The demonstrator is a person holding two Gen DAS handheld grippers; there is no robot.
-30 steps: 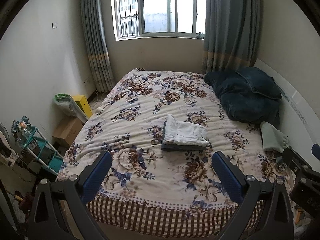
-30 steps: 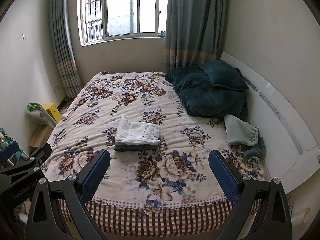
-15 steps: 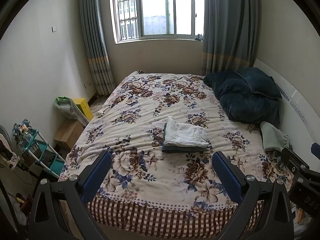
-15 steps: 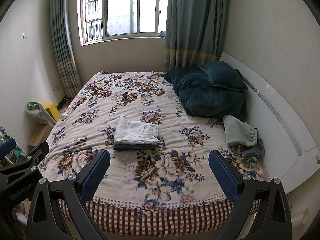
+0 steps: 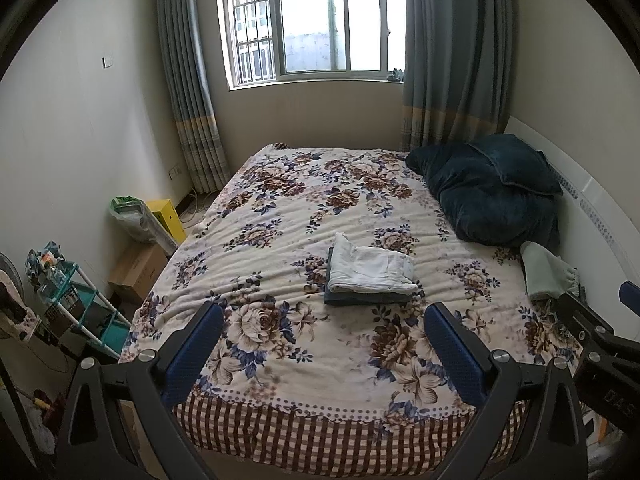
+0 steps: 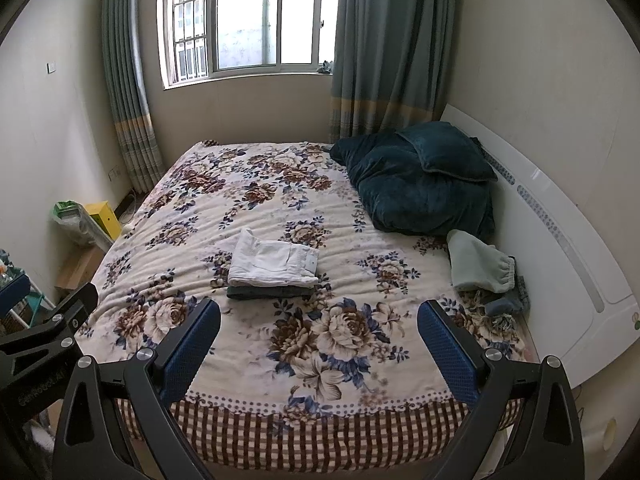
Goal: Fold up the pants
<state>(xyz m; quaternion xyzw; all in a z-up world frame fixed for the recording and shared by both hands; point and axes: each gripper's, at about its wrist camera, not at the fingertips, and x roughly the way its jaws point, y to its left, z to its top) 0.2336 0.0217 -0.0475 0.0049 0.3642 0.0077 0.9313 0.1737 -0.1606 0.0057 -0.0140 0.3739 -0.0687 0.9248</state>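
Folded white pants (image 5: 370, 268) (image 6: 274, 262) lie on top of folded dark pants (image 5: 360, 299) (image 6: 268, 293) in the middle of the flowered bed (image 5: 280, 208) (image 6: 224, 184). A pale green garment (image 5: 546, 272) (image 6: 478, 266) lies loose at the bed's right side by the headboard. My left gripper (image 5: 324, 354) is open and holds nothing, well back from the stack over the bed's foot. My right gripper (image 6: 318, 350) is open too, empty, at the same distance. Each gripper's body shows at the edge of the other's view.
A dark teal quilt and pillow (image 5: 492, 192) (image 6: 420, 184) are heaped at the far right. The white headboard (image 6: 560, 240) runs along the right. A teal rack (image 5: 76, 312), a cardboard box (image 5: 138, 268) and a yellow box (image 5: 166, 216) stand on the floor at the left.
Both grippers have drawn back and risen a little from the bed, so the stack looks smaller and farther. Nothing on the bed has moved.
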